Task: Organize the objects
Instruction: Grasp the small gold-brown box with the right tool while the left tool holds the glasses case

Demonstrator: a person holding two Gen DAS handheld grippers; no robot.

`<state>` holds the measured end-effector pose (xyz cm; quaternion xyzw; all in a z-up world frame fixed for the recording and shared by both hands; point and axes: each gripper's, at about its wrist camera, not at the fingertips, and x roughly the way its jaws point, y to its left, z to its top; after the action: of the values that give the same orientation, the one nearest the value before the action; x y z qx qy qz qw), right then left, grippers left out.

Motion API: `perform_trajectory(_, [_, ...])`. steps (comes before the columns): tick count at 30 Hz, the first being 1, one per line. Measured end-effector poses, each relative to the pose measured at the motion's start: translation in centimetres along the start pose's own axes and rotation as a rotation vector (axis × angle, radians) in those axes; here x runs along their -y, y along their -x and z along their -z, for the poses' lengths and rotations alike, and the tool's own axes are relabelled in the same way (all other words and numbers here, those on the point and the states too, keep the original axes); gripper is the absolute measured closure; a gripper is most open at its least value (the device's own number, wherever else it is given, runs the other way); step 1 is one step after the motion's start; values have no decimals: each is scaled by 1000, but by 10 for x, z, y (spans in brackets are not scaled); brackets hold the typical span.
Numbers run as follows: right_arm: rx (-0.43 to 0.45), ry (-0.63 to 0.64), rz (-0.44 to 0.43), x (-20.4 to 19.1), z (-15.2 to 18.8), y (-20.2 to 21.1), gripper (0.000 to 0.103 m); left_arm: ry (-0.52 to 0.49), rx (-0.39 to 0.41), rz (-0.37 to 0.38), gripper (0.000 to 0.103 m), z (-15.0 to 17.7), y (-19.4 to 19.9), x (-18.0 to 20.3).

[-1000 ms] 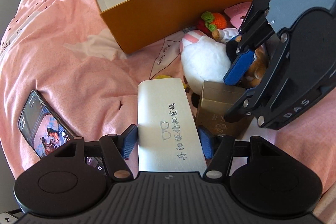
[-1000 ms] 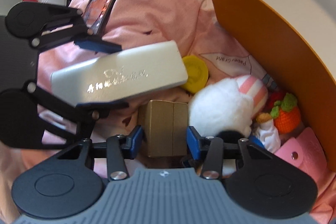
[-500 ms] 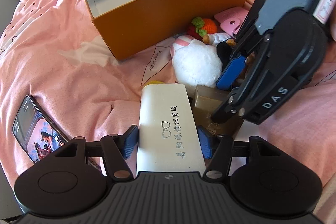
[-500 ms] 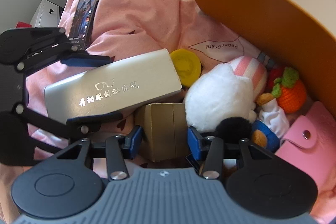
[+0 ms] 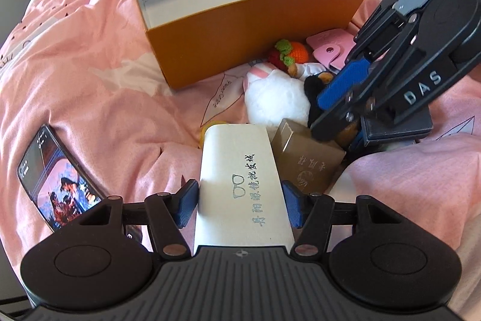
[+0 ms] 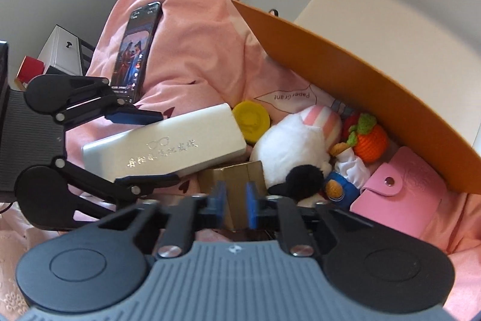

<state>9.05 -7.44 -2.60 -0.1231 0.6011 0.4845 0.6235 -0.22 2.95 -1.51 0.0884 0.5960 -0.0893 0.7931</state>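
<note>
**Change noted.** R. gripper point(image 6: 236, 200): fingers have just been closing and are now set narrow. A second ago they straddled the small brown carton point(image 5: 309, 161) at full width. Now the gap is narrower than the carton, which shows behind and to either side of the fingers. Nothing is seen clamped between them, so the fingers are judged to be partly closed on air and the carton not picked up. Contact between a fingertip and the carton's far edge cannot be ruled out from the L. wrist view.

L. gripper point(image 5: 240, 200): no change. The white glasses case point(image 5: 237, 158) is clenched across its width as before, with a pad pressed on each long side. The case projects forward past the fingertips, clear of the bed point(image 5: 90, 80).

**Meaning for task.** One item (the case) is secured and ready for the orange box point(image 5: 240, 50), which lies ahead of both sets of fingers and is seen empty. The carton grasp is judged incomplete or given up, so a re-approach would be needed. The remaining items lie unsorted beyond the R. fingertips, against the box's outer wall: white plush point(image 5: 276, 98), crochet orange point(image 6: 366, 140), pink wallet point(image 6: 399, 194), yellow disc point(image 6: 251, 121). A phone point(image 5: 51, 179) lies apart, to the left of the L. fingers.

**Pose.** L. gripper is pitched steeply down and held level across the case. R. gripper is pitched down less steeply and angled in from the right, with its fingertips just above the carton and plush.
</note>
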Motion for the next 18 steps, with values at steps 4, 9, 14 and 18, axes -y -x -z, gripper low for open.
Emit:
perform_trajectory(4, [-30, 38, -26, 0, 2, -18, 56, 5, -25, 6, 35, 2, -1, -3])
perform_trajectory(9, [-62, 144, 4, -9, 3, -43, 44, 19, -81, 23, 34, -3, -7, -7])
perform_trajectory(14, [-88, 142, -30, -3, -3, -56, 43, 51, -151, 72, 34, -12, -16, -18])
perform_trajectory(18, [-98, 73, -92, 6, -6, -62, 33, 61, -222, 111, 34, -21, -22, -25])
